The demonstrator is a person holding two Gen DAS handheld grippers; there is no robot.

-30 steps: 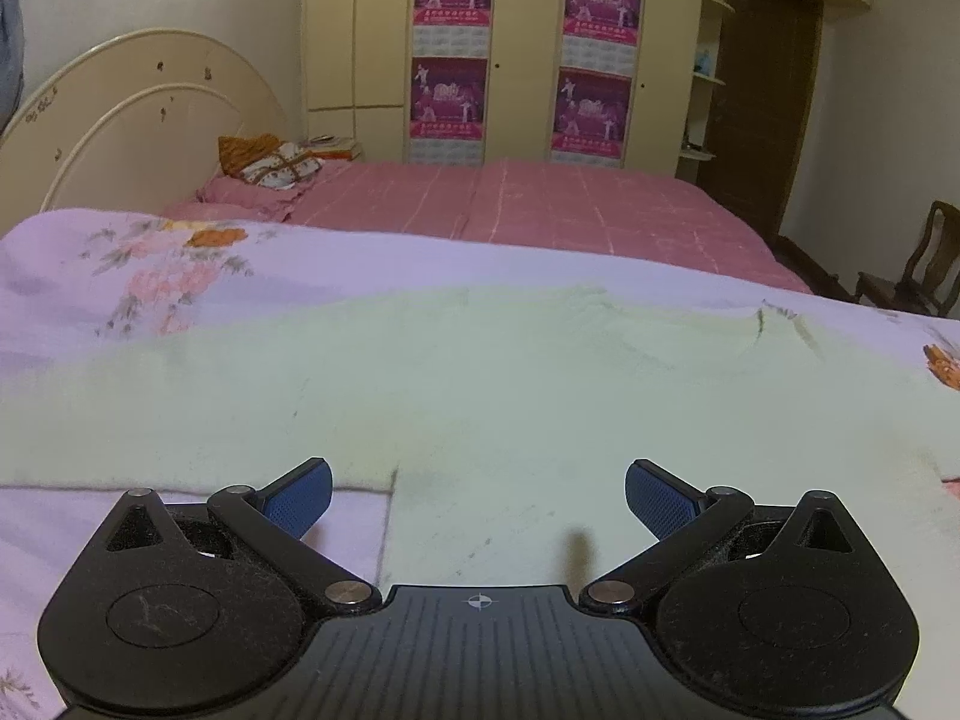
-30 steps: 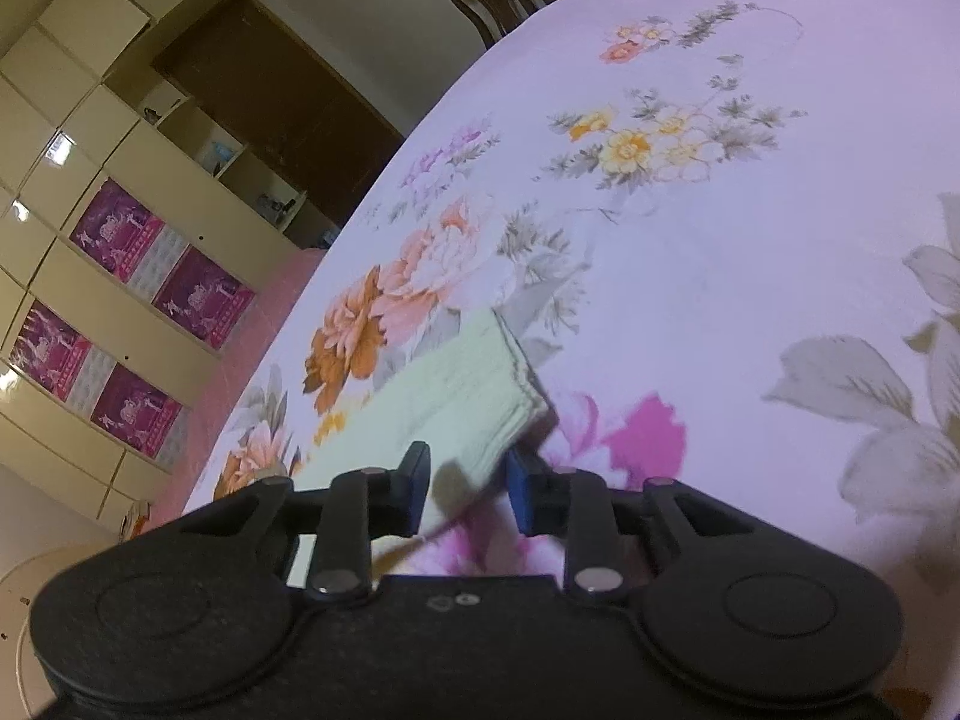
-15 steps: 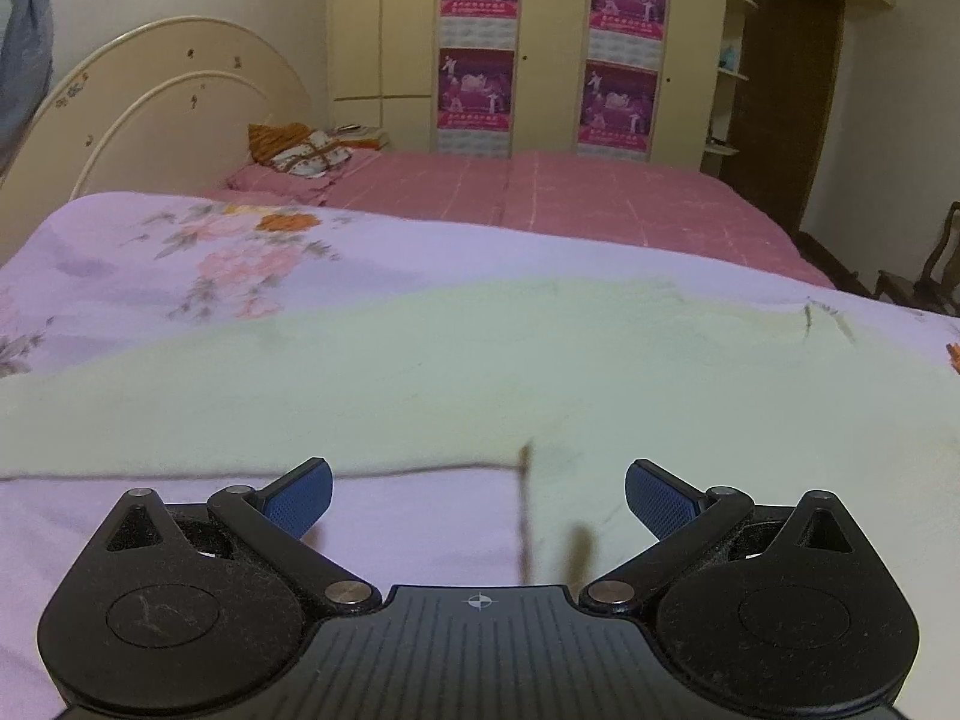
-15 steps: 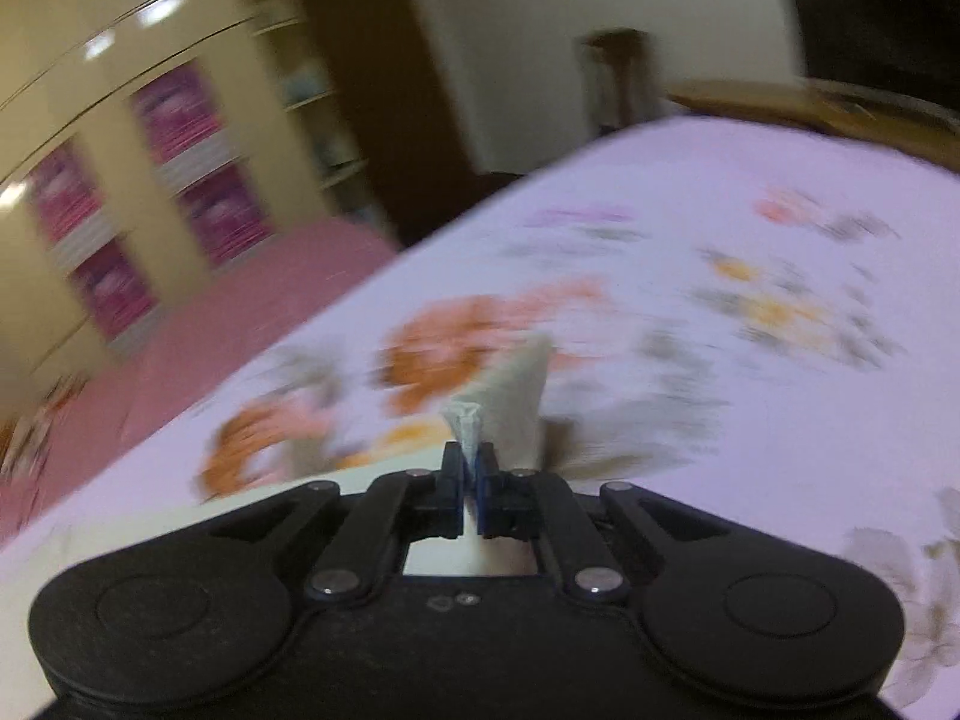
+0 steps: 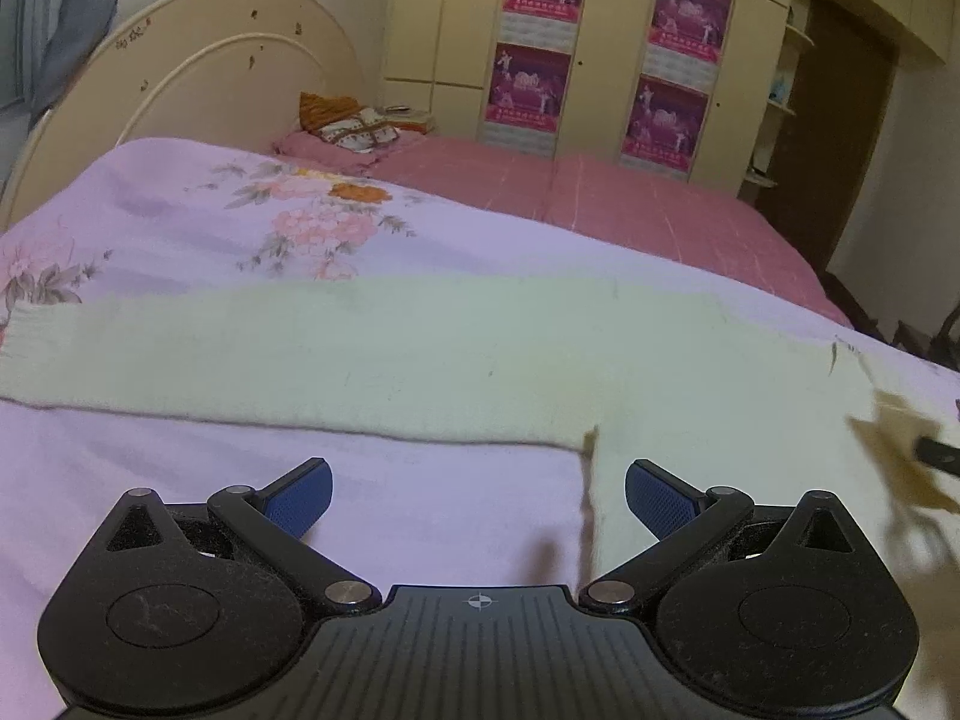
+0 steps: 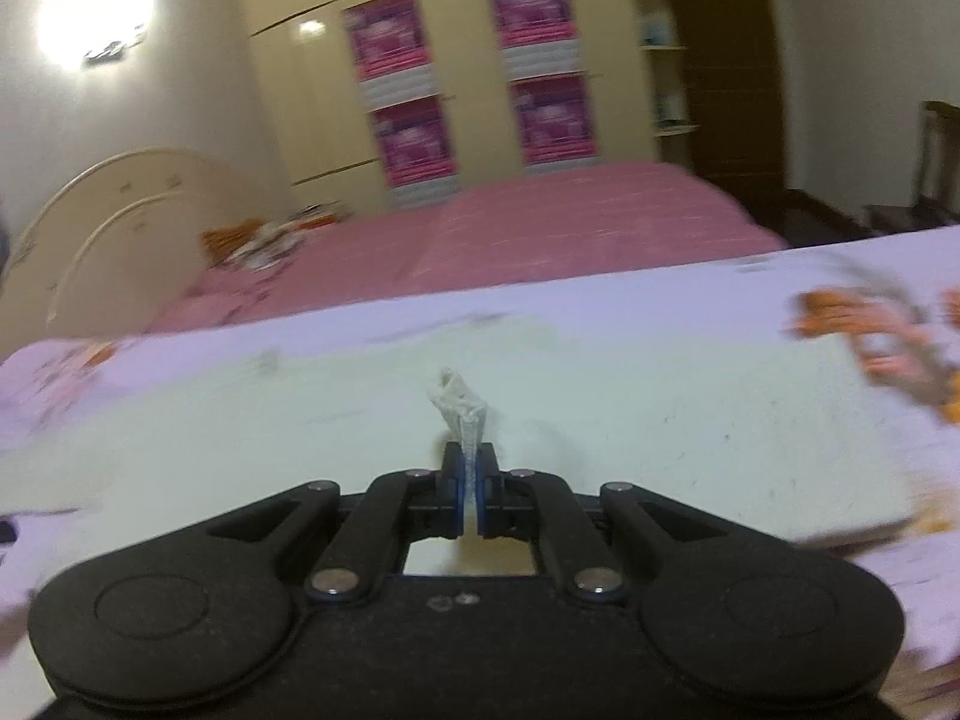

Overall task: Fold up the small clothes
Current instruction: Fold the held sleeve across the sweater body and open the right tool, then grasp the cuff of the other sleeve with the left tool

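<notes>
Right wrist view shows your right gripper (image 6: 471,483) clenched on a pinched-up fold of the pale green garment (image 6: 600,420), which lies spread on the floral bedsheet (image 5: 180,216). Your left gripper (image 5: 478,501) hovers spread wide above its sleeve edge.

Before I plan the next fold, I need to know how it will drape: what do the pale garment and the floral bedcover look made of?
The pale garment looks like a soft knit or fleece: matte, fuzzy, with a thick edge, and the end pinched in the right gripper looks ribbed. The floral bedcover looks like thin, smooth woven cloth, probably cotton, lying flat with a printed pattern. Neither fibre is certain.
</notes>
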